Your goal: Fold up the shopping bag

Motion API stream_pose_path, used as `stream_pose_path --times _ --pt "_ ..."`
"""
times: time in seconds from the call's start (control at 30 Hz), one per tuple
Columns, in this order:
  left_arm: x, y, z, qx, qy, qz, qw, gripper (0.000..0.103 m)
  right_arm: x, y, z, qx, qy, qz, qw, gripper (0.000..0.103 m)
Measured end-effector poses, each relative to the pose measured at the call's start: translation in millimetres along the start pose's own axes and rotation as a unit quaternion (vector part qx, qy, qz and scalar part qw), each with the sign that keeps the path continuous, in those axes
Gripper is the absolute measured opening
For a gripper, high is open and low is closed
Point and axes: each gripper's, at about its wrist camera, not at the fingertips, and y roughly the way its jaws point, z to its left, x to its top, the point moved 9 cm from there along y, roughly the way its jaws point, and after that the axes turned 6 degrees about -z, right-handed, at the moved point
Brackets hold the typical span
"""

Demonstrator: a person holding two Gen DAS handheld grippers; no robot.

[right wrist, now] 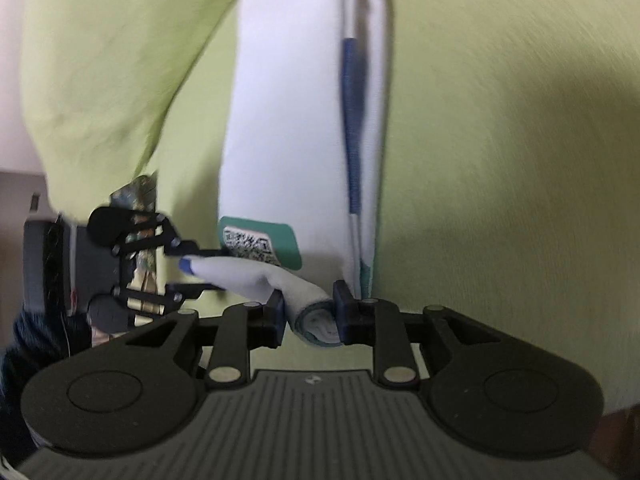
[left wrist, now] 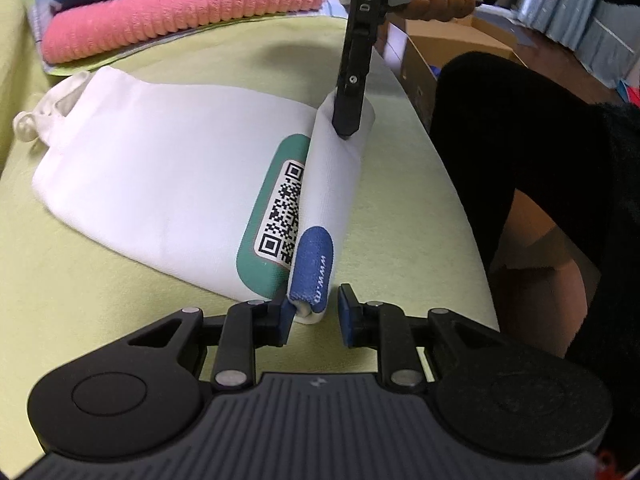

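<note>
The white shopping bag lies on the lime-green tabletop, its near edge rolled into a tube. The right gripper pinches one end of the roll between its fingers. The left gripper sits at the other end, fingers spread around it, not clamping

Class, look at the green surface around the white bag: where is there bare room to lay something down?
Bare green cover lies left of the shopping bag. A strip lies between the bag and the table's right edge. The far left corner is crowded by stacked towels.
</note>
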Motion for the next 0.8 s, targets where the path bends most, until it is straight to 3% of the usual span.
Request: stream_pose_path --times 0.17,0.27,0.43,0.6,0.8 --pt "-2 -18 2 0.073 -0.004 -0.002 0.9973 0.034 1 -4 -4 -0.017 0.029 0.001 0.999 0.018" --pt "5 -40 -8 0.122 0.001 -0.034 0.992 0.023 -1 -6 -7 -0.019 0.042 0.003 0.999 0.018" --pt "32 -55 -37 0.141 0.018 -0.1 0.9849 0.023 4 2 -8 -0.031 0.057 0.006 0.998 0.018" --pt "33 -15 -26 0.171 0.015 -0.061 0.9832 0.023 7 -2 -10 -0.036 0.069 0.003 0.997 0.018" --pt "26 -2 -17 0.18 -0.01 -0.033 0.983 0.022 8 -7 -15 -0.03 0.089 -0.014 0.996 0.018"
